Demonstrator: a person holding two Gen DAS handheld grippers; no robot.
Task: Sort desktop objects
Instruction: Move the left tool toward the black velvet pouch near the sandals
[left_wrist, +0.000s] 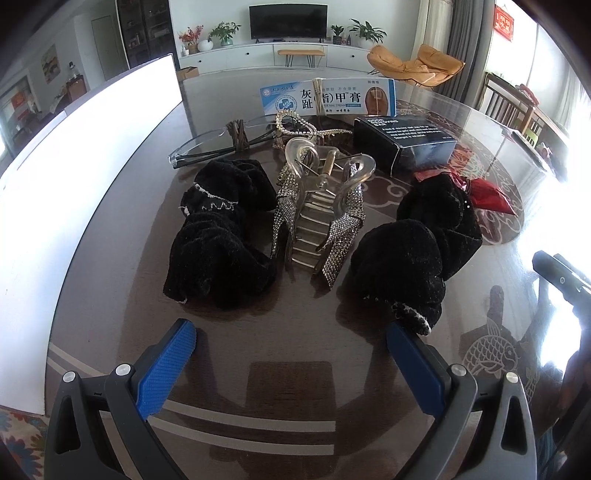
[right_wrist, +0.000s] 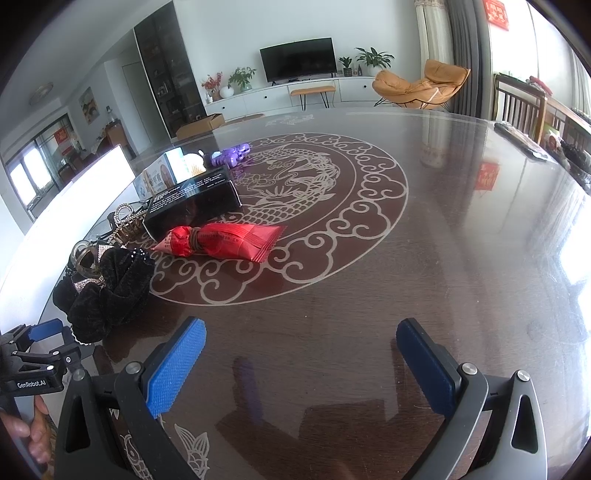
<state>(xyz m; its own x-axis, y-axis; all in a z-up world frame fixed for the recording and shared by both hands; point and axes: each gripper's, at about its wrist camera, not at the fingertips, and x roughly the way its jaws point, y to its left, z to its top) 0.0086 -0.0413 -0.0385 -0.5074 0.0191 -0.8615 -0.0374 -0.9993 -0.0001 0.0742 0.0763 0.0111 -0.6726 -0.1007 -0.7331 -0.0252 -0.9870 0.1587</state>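
A rhinestone claw hair clip (left_wrist: 319, 218) lies on the dark glass table between two black velvet scrunchies (left_wrist: 221, 236) (left_wrist: 417, 254). Behind them lie clear glasses (left_wrist: 207, 146), a pearl clip (left_wrist: 295, 125), a black box (left_wrist: 402, 142), a white cream box (left_wrist: 328, 98) and a red packet (left_wrist: 491, 194). My left gripper (left_wrist: 291, 347) is open and empty, just short of the clip. My right gripper (right_wrist: 301, 350) is open and empty over bare table; the red packet (right_wrist: 225, 242), black box (right_wrist: 192, 201), a scrunchie (right_wrist: 110, 291) and a purple clip (right_wrist: 229, 155) lie to its left.
A white board (left_wrist: 74, 155) stands along the table's left edge. The table (right_wrist: 424, 258) carries a round dragon pattern. A remote (right_wrist: 521, 142) lies at its far right edge, with wooden chairs beyond. The left gripper shows at the right wrist view's lower left (right_wrist: 37, 354).
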